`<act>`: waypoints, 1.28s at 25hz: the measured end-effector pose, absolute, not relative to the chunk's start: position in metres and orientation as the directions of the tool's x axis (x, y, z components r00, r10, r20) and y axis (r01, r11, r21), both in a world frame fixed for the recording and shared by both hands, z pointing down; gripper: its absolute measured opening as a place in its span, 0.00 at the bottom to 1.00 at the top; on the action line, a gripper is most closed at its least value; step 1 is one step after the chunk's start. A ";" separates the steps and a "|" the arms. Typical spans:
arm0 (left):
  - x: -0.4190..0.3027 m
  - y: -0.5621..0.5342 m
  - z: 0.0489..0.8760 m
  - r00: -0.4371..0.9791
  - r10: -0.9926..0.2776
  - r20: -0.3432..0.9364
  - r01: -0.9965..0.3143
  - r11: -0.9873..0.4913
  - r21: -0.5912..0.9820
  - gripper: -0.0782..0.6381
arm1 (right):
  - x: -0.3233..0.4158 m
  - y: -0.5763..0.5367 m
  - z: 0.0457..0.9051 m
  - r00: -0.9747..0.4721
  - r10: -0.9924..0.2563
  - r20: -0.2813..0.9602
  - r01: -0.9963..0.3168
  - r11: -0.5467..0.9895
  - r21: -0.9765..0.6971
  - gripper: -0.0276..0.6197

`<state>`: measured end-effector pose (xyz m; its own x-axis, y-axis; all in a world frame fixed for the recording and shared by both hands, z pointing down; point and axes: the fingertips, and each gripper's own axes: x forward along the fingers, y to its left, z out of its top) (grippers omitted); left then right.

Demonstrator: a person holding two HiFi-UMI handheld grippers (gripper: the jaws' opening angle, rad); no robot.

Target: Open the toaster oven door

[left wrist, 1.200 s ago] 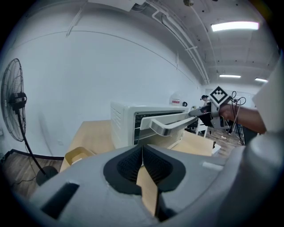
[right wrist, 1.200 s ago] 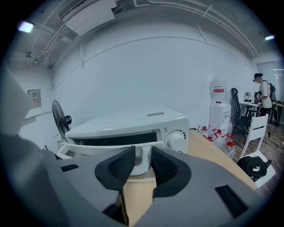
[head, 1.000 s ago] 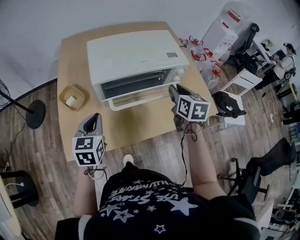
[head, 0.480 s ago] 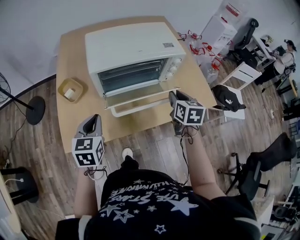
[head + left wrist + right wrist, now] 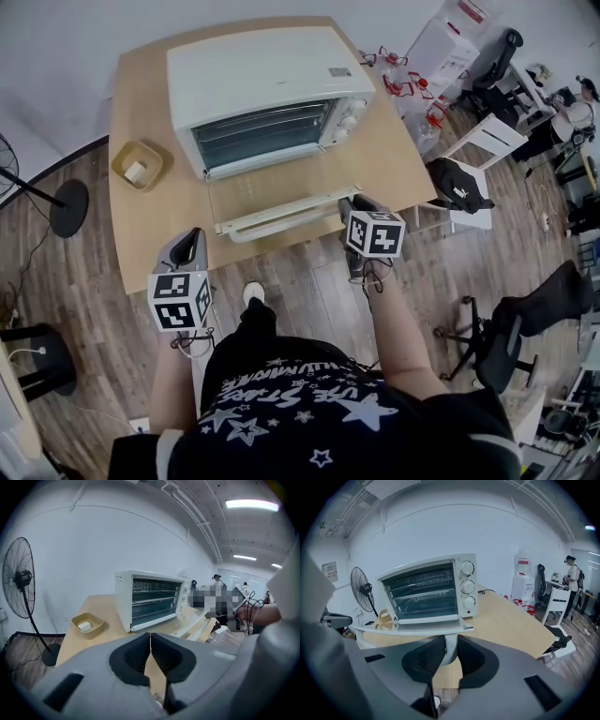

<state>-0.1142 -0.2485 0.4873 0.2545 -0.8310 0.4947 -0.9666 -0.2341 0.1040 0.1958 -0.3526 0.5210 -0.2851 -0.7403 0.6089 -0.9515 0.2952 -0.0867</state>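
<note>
A white toaster oven stands on the wooden table, its glass door folded down flat toward me. The door's white handle runs along its near edge. My right gripper is at the handle's right end; in the right gripper view its jaws are closing, and the pads press on the handle's white post. The oven with its three knobs stands behind. My left gripper hangs off the table's near left edge, shut with nothing in it.
A yellow dish with a small white piece sits on the table, left of the oven. A fan's base stands on the floor at left. A chair with a black bag stands at right, and red-and-white items lie beyond.
The oven door has swung down from slightly ajar to flat open. My right gripper moved down and toward me with the handle. The left gripper stayed put.
</note>
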 end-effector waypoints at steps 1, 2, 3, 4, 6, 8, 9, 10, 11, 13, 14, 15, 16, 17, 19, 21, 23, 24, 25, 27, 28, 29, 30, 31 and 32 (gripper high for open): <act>-0.114 -0.247 0.490 0.255 -0.828 0.499 -0.967 -0.234 0.105 0.14 | 0.197 -0.351 0.526 -0.285 -0.738 0.611 -0.952 0.294 -0.088 0.17; -0.113 -0.246 0.492 0.256 -0.825 0.505 -0.966 -0.235 0.105 0.14 | 0.198 -0.349 0.531 -0.285 -0.738 0.612 -0.952 0.293 -0.090 0.17; -0.112 -0.246 0.494 0.257 -0.821 0.510 -0.966 -0.237 0.104 0.14 | 0.199 -0.347 0.536 -0.285 -0.737 0.612 -0.952 0.291 -0.093 0.17; -0.111 -0.245 0.496 0.258 -0.817 0.515 -0.965 -0.239 0.104 0.14 | 0.200 -0.345 0.540 -0.284 -0.737 0.613 -0.953 0.288 -0.095 0.17; -0.110 -0.244 0.500 0.261 -0.811 0.524 -0.964 -0.243 0.106 0.14 | 0.201 -0.343 0.549 -0.277 -0.736 0.618 -0.955 0.281 -0.095 0.17; -0.108 -0.243 0.505 0.266 -0.804 0.532 -0.963 -0.247 0.109 0.14 | 0.202 -0.341 0.556 -0.272 -0.736 0.620 -0.956 0.278 -0.090 0.17; -0.106 -0.242 0.507 0.269 -0.800 0.537 -0.962 -0.249 0.110 0.14 | 0.202 -0.340 0.559 -0.271 -0.738 0.617 -0.956 0.279 -0.087 0.17; -0.105 -0.242 0.509 0.271 -0.796 0.541 -0.961 -0.252 0.111 0.14 | 0.202 -0.339 0.561 -0.272 -0.742 0.612 -0.956 0.280 -0.085 0.17; -0.105 -0.241 0.512 0.272 -0.793 0.546 -0.961 -0.253 0.112 0.14 | 0.202 -0.339 0.563 -0.274 -0.748 0.605 -0.956 0.282 -0.084 0.17; -0.104 -0.240 0.518 0.274 -0.786 0.554 -0.960 -0.254 0.115 0.14 | 0.202 -0.338 0.567 -0.281 -0.761 0.584 -0.954 0.285 -0.088 0.17; -0.103 -0.240 0.520 0.275 -0.783 0.557 -0.960 -0.254 0.117 0.14 | 0.202 -0.338 0.569 -0.284 -0.769 0.573 -0.954 0.285 -0.091 0.17; -0.102 -0.239 0.522 0.277 -0.781 0.559 -0.959 -0.256 0.119 0.14 | 0.203 -0.337 0.572 -0.285 -0.776 0.562 -0.955 0.283 -0.093 0.18; -0.101 -0.238 0.524 0.279 -0.779 0.561 -0.959 -0.257 0.120 0.14 | 0.204 -0.336 0.574 -0.282 -0.785 0.552 -0.956 0.278 -0.092 0.18; -0.100 -0.238 0.525 0.281 -0.777 0.563 -0.958 -0.259 0.121 0.14 | 0.205 -0.335 0.576 -0.275 -0.793 0.543 -0.958 0.271 -0.089 0.18; -0.099 -0.237 0.528 0.284 -0.774 0.566 -0.957 -0.261 0.123 0.14 | 0.206 -0.334 0.579 -0.252 -0.809 0.530 -0.965 0.252 -0.075 0.18; -0.099 -0.235 0.530 0.286 -0.771 0.569 -0.957 -0.263 0.125 0.14 | 0.206 -0.332 0.581 -0.230 -0.820 0.524 -0.971 0.233 -0.061 0.18; -0.099 -0.235 0.533 0.288 -0.769 0.571 -0.956 -0.264 0.127 0.14 | 0.206 -0.329 0.583 -0.219 -0.823 0.524 -0.973 0.223 -0.056 0.18; -0.098 -0.234 0.534 0.288 -0.768 0.572 -0.956 -0.263 0.129 0.14 | 0.207 -0.328 0.585 -0.217 -0.823 0.525 -0.974 0.221 -0.056 0.18; -0.098 -0.234 0.535 0.289 -0.768 0.571 -0.956 -0.263 0.130 0.14 | 0.207 -0.326 0.586 -0.217 -0.822 0.526 -0.974 0.220 -0.056 0.18; -0.096 -0.231 0.536 0.291 -0.768 0.571 -0.956 -0.262 0.134 0.14 | 0.208 -0.323 0.588 -0.218 -0.820 0.530 -0.973 0.222 -0.058 0.18; -0.095 -0.230 0.536 0.291 -0.767 0.572 -0.956 -0.262 0.135 0.14 | 0.209 -0.322 0.590 -0.219 -0.817 0.534 -0.973 0.223 -0.057 0.18; -0.094 -0.228 0.537 0.291 -0.766 0.573 -0.956 -0.261 0.136 0.14 | 0.209 -0.322 0.592 -0.218 -0.813 0.541 -0.973 0.224 -0.055 0.18; -0.094 -0.227 0.537 0.290 -0.765 0.575 -0.956 -0.260 0.136 0.14 | 0.209 -0.322 0.595 -0.215 -0.808 0.548 -0.973 0.224 -0.053 0.18; -0.095 -0.226 0.538 0.288 -0.765 0.576 -0.956 -0.258 0.136 0.14 | 0.209 -0.322 0.598 -0.212 -0.803 0.557 -0.974 0.222 -0.051 0.18; -0.095 -0.225 0.539 0.287 -0.764 0.578 -0.957 -0.256 0.136 0.14 | 0.210 -0.322 0.601 -0.208 -0.799 0.564 -0.975 0.218 -0.050 0.18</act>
